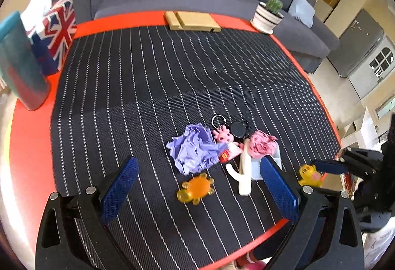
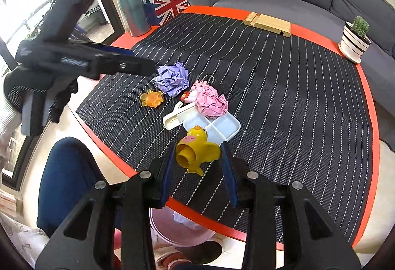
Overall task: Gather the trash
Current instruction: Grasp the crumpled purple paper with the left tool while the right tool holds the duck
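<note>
A crumpled purple paper ball (image 1: 193,147) (image 2: 171,80) and a crumpled pink paper ball (image 1: 261,144) (image 2: 212,103) lie on the striped mat among toys. My left gripper (image 1: 197,186) is open and empty, hovering just short of the purple ball; it also shows in the right wrist view (image 2: 128,60). My right gripper (image 2: 198,160) has its jaws narrowly apart on either side of a yellow rubber duck (image 2: 197,149) (image 1: 309,175) at the table's near edge; the pads look close to the duck, contact is unclear.
An orange turtle toy (image 1: 196,188), a pink keychain figure (image 1: 223,138), a white holder (image 1: 244,171) and a divided clear tray (image 2: 222,128) crowd the papers. A pink bin (image 2: 177,228) sits below the table edge. A teal tumbler (image 2: 134,10), flag box (image 2: 167,4), wooden stand (image 2: 267,23) and cactus pot (image 2: 355,40) line the far rim.
</note>
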Demonstrator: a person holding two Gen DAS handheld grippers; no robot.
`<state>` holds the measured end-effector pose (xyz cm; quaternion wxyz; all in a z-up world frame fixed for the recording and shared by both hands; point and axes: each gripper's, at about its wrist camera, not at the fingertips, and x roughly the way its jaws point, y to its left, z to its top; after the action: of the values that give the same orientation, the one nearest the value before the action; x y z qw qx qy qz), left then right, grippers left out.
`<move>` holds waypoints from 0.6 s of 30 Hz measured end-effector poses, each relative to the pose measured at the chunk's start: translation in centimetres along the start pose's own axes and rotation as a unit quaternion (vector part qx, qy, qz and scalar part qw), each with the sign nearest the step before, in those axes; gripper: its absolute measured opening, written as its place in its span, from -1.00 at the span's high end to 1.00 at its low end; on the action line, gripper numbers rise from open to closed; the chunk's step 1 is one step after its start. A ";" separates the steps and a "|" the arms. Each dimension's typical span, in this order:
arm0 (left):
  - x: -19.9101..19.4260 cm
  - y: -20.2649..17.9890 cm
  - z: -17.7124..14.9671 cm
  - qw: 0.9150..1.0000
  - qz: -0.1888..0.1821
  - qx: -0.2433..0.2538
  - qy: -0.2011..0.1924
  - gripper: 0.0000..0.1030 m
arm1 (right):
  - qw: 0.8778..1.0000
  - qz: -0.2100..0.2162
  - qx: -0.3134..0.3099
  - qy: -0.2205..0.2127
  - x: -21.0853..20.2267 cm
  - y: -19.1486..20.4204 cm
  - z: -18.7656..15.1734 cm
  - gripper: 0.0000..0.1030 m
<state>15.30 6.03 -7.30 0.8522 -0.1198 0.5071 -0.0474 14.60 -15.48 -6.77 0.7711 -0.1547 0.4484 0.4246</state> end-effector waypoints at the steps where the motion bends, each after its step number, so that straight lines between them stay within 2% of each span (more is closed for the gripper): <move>1: 0.4 0.2 0.2 1.000 0.000 -0.002 0.005 -0.85 | 1.000 0.000 0.001 0.000 0.0 0.0 0.0 0.30; 5: 2.3 1.1 1.1 0.999 -0.011 -0.024 0.030 -0.85 | 1.000 0.000 0.003 0.001 0.1 -0.2 0.0 0.30; 11: 4.3 1.4 1.2 0.998 -0.024 -0.043 0.045 -0.82 | 1.000 -0.005 0.007 0.006 0.4 -0.8 -0.2 0.30; 16: 5.1 1.6 1.1 0.997 -0.029 -0.046 0.056 -0.35 | 1.000 -0.004 0.011 0.006 0.6 -1.1 -0.3 0.30; 18: 5.3 1.6 1.1 0.997 -0.030 -0.048 0.056 -0.22 | 1.000 -0.004 0.011 0.006 0.7 -1.1 -0.3 0.30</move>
<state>18.76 6.73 -11.69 0.8138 -0.1729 0.5519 -0.0556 15.48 -15.95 -7.61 0.7715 -0.1504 0.4572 0.4160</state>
